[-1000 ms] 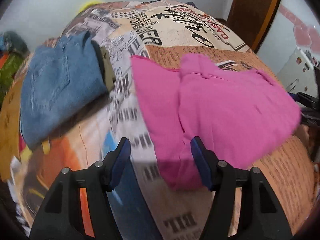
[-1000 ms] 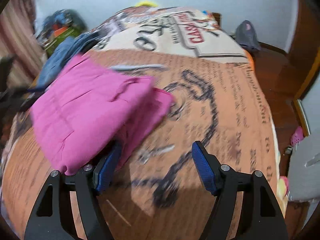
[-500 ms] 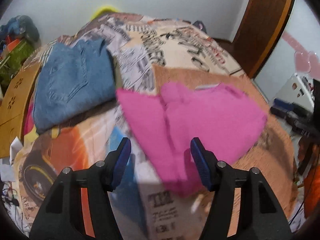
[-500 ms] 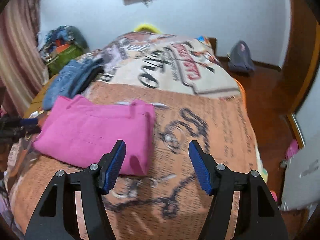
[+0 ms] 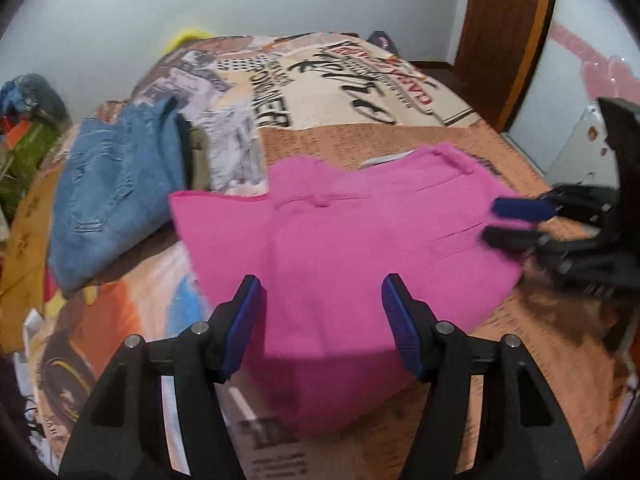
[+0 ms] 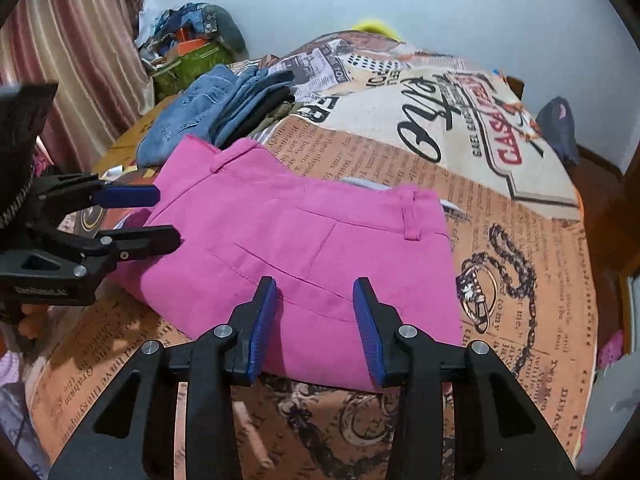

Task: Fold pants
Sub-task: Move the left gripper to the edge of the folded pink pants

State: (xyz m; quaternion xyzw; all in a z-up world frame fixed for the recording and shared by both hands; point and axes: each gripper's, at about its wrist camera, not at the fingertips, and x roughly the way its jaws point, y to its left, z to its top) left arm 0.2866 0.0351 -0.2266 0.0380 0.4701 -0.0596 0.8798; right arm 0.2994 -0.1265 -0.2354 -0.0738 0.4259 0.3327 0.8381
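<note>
The pink pants [image 5: 344,236] lie folded in a flat rectangle on the printed bedspread, also in the right wrist view [image 6: 304,248]. My left gripper [image 5: 322,300] is open and empty over the near end of the pants; it also shows at the left in the right wrist view [image 6: 160,216]. My right gripper [image 6: 314,304] is open and empty over the near edge of the pants, its jaws narrower; it shows at the right in the left wrist view [image 5: 496,222].
A stack of folded blue jeans [image 5: 112,196] lies on the bed left of the pink pants, also in the right wrist view [image 6: 212,108]. A pile of bags [image 6: 192,44] stands by the curtain. A wooden door [image 5: 508,32] is at the far right.
Both grippers have come back in over the pink pants from opposite ends. The right gripper's jaws have narrowed. The pants lie flatter and squarer than a second ago.
</note>
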